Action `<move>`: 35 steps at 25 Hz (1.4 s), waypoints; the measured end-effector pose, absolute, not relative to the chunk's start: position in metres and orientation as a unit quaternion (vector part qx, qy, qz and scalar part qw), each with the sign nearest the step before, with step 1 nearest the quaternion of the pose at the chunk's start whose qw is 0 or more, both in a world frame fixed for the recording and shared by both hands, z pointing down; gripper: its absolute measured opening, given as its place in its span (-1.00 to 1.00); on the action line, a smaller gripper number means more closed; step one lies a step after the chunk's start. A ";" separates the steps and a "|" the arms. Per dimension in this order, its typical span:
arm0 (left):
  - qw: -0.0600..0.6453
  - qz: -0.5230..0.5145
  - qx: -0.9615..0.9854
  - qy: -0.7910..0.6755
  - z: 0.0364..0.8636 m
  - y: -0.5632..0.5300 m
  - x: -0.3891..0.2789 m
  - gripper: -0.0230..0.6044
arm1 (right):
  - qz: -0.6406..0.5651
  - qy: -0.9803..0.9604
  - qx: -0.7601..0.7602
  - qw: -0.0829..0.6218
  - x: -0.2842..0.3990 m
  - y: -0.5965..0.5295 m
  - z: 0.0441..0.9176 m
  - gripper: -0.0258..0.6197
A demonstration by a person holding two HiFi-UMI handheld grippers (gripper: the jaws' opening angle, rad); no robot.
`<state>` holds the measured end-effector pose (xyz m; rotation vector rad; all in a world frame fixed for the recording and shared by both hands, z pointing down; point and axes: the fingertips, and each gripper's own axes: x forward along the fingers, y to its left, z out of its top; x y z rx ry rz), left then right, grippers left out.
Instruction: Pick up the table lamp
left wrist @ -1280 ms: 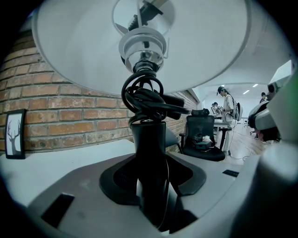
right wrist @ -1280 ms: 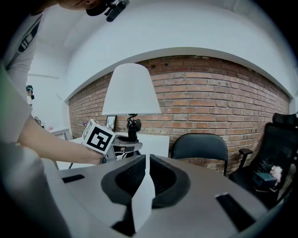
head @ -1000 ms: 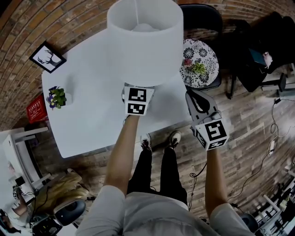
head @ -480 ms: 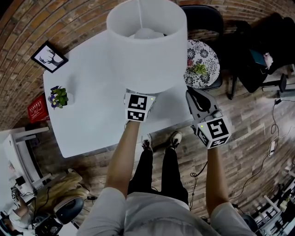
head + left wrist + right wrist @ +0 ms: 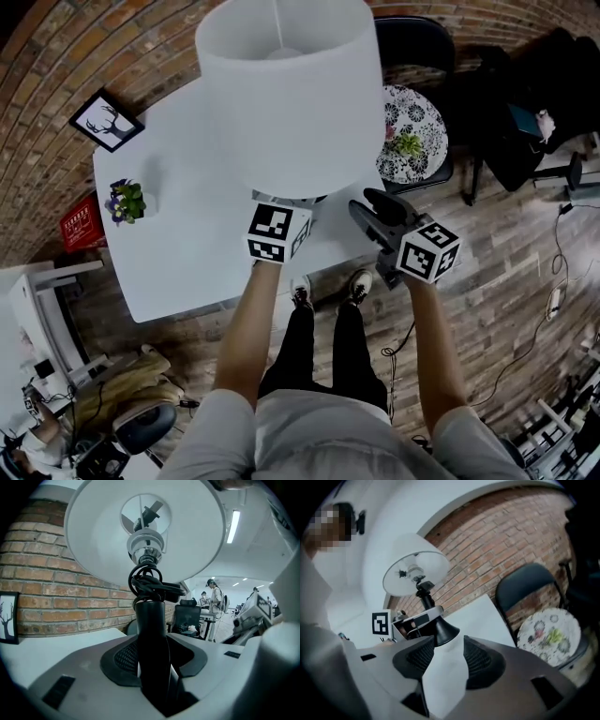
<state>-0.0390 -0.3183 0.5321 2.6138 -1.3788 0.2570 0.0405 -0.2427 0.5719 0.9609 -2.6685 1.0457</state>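
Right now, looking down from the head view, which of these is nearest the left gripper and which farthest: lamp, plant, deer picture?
1. Lamp: its stem is clamped between the jaws of the left gripper.
2. Plant: on the table, off to the left.
3. Deer picture: at the table's far left corner, beyond the plant.

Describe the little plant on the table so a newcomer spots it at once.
Start at the white table by the brick wall. Near its left edge, next to the framed deer picture, stands a small potted plant. Unlike the green plant on the patterned plate, it has purple flowers.
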 end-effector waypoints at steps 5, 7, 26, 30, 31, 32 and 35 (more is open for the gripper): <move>0.090 0.070 0.892 -0.437 0.503 -0.300 -0.032 -0.42 | 0.486 -0.840 0.238 -0.040 0.013 -0.232 0.572 -0.22; 0.102 0.064 0.897 -0.425 0.494 -0.293 -0.027 -0.42 | 0.528 -0.819 0.209 -0.079 0.004 -0.230 0.565 -0.19; 0.092 0.064 0.926 -0.361 0.389 -0.246 0.019 -0.41 | 0.585 -0.760 0.135 -0.249 0.023 -0.206 0.446 -0.48; 0.082 0.057 0.927 -0.360 0.362 -0.239 0.025 -0.41 | 0.581 -0.755 0.141 -0.268 0.029 -0.200 0.421 -0.48; 0.078 0.056 0.928 -0.359 0.356 -0.237 0.027 -0.41 | 0.578 -0.756 0.142 -0.271 0.030 -0.197 0.415 -0.48; 0.074 0.055 0.930 -0.357 0.350 -0.235 0.028 -0.41 | 0.574 -0.759 0.144 -0.272 0.031 -0.196 0.411 -0.48; 0.057 0.051 0.933 -0.351 0.334 -0.232 0.032 -0.41 | 0.560 -0.769 0.148 -0.270 0.035 -0.195 0.398 -0.48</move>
